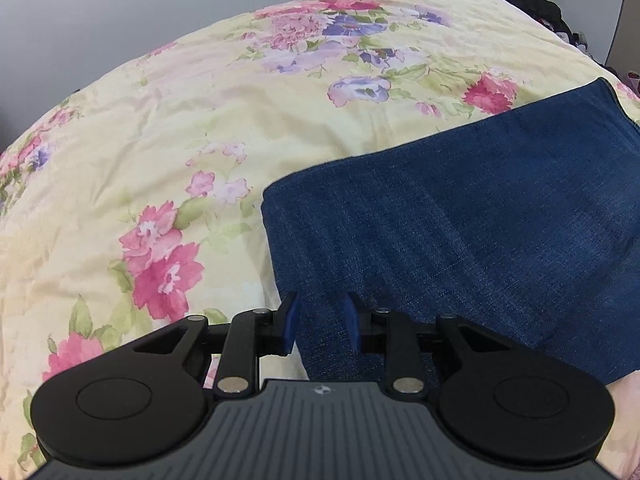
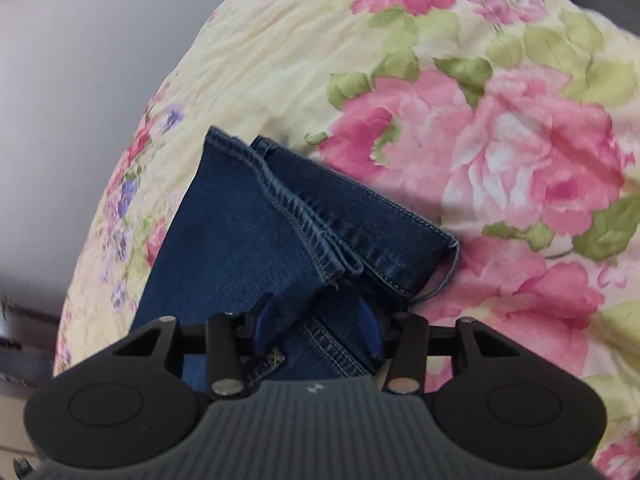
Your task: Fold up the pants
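Dark blue denim pants (image 1: 460, 216) lie folded on the flowery yellow bedspread (image 1: 160, 140), stretching away from the parted, empty left gripper (image 1: 322, 322). The right gripper (image 2: 316, 326) maybe pinches them.

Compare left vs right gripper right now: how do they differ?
The left gripper hangs open over smooth folded jeans, holding nothing. The right gripper stands open wider, with a stitched denim seam between its fingers, near the hems. Both are over the floral bedspread.

We're in a home bedroom: a bed (image 1: 200, 120) under a pale yellow floral quilt (image 2: 500, 140), plain grey wall (image 1: 120, 8) behind, dark clothes (image 1: 536, 6) heaped at its far corner.
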A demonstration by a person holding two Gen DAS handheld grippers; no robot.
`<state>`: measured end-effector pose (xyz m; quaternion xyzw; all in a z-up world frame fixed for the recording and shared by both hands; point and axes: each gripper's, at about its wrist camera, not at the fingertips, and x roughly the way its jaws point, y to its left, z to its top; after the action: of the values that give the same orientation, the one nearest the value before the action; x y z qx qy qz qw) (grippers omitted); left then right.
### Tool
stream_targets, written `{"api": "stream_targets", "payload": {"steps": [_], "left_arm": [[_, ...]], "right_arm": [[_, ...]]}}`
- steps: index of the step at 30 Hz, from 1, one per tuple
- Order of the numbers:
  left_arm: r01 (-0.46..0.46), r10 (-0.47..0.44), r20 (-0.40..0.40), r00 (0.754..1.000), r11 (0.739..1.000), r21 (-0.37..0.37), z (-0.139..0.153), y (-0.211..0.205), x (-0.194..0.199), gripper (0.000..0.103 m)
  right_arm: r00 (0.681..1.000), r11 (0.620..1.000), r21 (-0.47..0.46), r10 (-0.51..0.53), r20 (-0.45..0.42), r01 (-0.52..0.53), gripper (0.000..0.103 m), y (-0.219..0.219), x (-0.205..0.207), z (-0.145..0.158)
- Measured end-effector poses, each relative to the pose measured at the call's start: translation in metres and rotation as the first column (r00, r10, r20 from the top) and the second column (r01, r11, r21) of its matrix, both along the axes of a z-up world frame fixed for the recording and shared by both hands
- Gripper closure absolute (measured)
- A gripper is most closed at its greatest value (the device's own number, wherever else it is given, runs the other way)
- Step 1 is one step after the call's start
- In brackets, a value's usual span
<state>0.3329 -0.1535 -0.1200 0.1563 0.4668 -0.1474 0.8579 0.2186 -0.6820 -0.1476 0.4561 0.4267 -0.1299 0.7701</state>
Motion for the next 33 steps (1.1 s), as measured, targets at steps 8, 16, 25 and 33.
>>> {"api": "stream_targets", "payload": {"steps": [8, 16, 25, 33], "left_arm": [[0.043, -0.047, 0.057, 0.997, 0.997, 0.067, 0.04, 0.015, -0.004, 0.072], [0.09, -0.095, 0.033, 0.995, 0.989, 0.119, 0.054, 0.029, -0.01, 0.072], [0.098, -0.101, 0.03, 0.994, 0.992, 0.084, 0.061, 0.039, -0.007, 0.072], [0.115, -0.116, 0.006, 0.993, 0.991, 0.065, 0.045, 0.025, 0.006, 0.072]], "right_arm": [[0.994, 0.977, -0.212, 0.061, 0.088, -0.041, 0.092, 0.016, 0.026, 0.044], [0.97, 0.837, -0.491, 0.218, -0.107, -0.242, 0.094, 0.04, 0.054, 0.05], [0.954, 0.753, -0.593, 0.166, -0.249, -0.285, 0.073, 0.042, 0.049, 0.037], [0.933, 0.635, -0.69, 0.309, -0.183, -0.346, 0.083, 0.067, 0.063, 0.073]]}}
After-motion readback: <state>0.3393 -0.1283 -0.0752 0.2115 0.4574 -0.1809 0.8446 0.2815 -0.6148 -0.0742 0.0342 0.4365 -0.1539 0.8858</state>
